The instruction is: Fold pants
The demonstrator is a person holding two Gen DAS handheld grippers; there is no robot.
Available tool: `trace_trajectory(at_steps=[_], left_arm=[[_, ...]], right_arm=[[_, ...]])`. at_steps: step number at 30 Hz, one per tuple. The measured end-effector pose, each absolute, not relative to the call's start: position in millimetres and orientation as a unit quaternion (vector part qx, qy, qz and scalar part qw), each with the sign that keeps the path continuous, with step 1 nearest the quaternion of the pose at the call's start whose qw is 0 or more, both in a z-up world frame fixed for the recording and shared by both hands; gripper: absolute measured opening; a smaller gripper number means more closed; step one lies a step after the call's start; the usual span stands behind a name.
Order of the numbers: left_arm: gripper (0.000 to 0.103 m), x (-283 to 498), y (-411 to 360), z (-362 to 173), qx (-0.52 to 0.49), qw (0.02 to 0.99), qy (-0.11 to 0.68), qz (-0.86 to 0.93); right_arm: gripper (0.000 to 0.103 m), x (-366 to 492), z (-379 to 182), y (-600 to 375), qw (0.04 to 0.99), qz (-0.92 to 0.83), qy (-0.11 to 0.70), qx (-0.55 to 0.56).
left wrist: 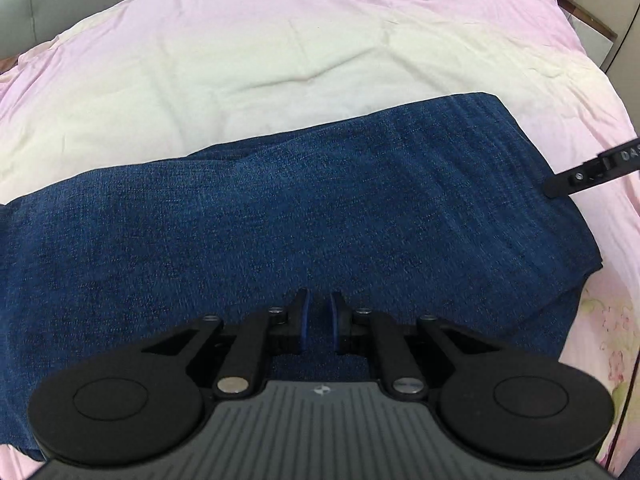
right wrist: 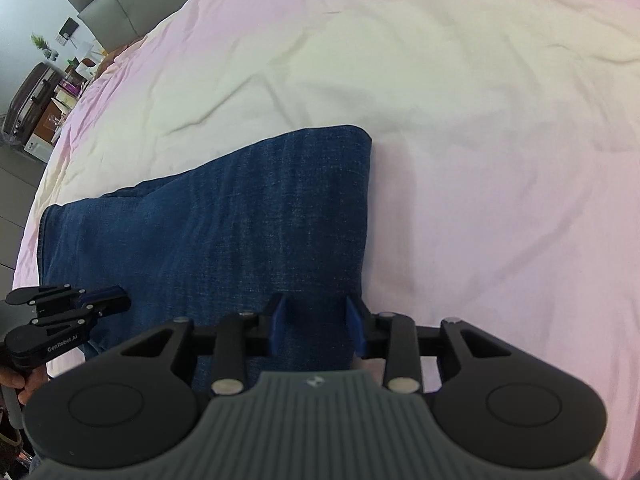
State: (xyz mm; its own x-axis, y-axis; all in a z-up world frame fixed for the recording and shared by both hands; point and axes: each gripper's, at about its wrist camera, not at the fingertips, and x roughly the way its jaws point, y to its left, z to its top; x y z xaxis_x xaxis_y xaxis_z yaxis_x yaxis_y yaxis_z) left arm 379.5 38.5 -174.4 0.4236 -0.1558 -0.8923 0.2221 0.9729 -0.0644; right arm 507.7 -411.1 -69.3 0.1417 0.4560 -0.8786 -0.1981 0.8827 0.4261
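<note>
The dark blue denim pants (left wrist: 300, 208) lie flat on the bed, already doubled into a long band that runs left to right across the near part of the pale pink and cream bed cover (left wrist: 280, 40); in the right wrist view the same band (right wrist: 240, 216) ends in a squared, folded edge at its far right corner. Denim of this weight looks thick and fairly heavy, limp rather than stiff, and not slippery, so it should hold a crease but sag if lifted by one point; the sensible hold is on the stacked layers at an end corner, one corner for each tool. The left gripper (left wrist: 319, 322) hovers low over the near middle of the cloth with its blue-padded jaws drawn close, a narrow gap between them and nothing pinched. The right gripper (right wrist: 318, 322) sits over the right end of the band, jaws spread wide, cloth beneath them but not clamped. Far off to the left stands a grey padded headboard (right wrist: 108, 4), and beyond it cluttered shelves (right wrist: 52, 92).
</note>
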Motion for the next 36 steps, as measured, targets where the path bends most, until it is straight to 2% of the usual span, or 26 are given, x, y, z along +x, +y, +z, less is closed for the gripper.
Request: trace_trajectory(at_steps=[3, 8, 9, 10, 11, 13, 14, 16, 21, 29, 34, 36], left_arm=[[0.012, 374, 38, -174, 0.041, 0.842, 0.525, -0.115], [0.012, 376, 36, -183, 0.047, 0.839, 0.53, -0.112], [0.011, 376, 35, -185, 0.049, 0.839, 0.531, -0.113], [0.011, 377, 35, -187, 0.047, 0.838, 0.531, -0.112], [0.011, 378, 37, -188, 0.046, 0.838, 0.532, -0.113], [0.011, 380, 37, -189, 0.039, 0.837, 0.533, -0.114], [0.011, 380, 37, -190, 0.039, 0.837, 0.533, -0.116], [0.011, 380, 38, -192, 0.04, 0.838, 0.531, -0.119], [0.011, 374, 39, -193, 0.045, 0.843, 0.521, -0.124], [0.006, 339, 55, -173, 0.005, 0.857, 0.486, -0.17], [0.002, 335, 62, -184, -0.037, 0.855, 0.491, -0.164], [0.002, 330, 64, -179, -0.024, 0.854, 0.49, -0.173]], right_arm=[[0.048, 516, -90, -423, 0.725, 0.22, 0.635, 0.147], [0.05, 524, -117, -431, 0.707, 0.234, 0.644, 0.177], [0.049, 524, -119, -429, 0.707, 0.233, 0.643, 0.18], [0.041, 524, -121, -427, 0.707, 0.234, 0.642, 0.183], [0.04, 524, -121, -425, 0.707, 0.235, 0.64, 0.186], [0.028, 523, -118, -417, 0.713, 0.233, 0.638, 0.172], [0.025, 523, -114, -414, 0.715, 0.236, 0.636, 0.166], [0.017, 521, -100, -413, 0.72, 0.243, 0.633, 0.147], [0.01, 517, -40, -401, 0.737, 0.265, 0.609, 0.128], [0.009, 503, 73, -334, 0.759, 0.307, 0.568, 0.079], [0.009, 495, 114, -286, 0.757, 0.316, 0.571, 0.038], [0.009, 491, 123, -259, 0.757, 0.313, 0.574, 0.02]])
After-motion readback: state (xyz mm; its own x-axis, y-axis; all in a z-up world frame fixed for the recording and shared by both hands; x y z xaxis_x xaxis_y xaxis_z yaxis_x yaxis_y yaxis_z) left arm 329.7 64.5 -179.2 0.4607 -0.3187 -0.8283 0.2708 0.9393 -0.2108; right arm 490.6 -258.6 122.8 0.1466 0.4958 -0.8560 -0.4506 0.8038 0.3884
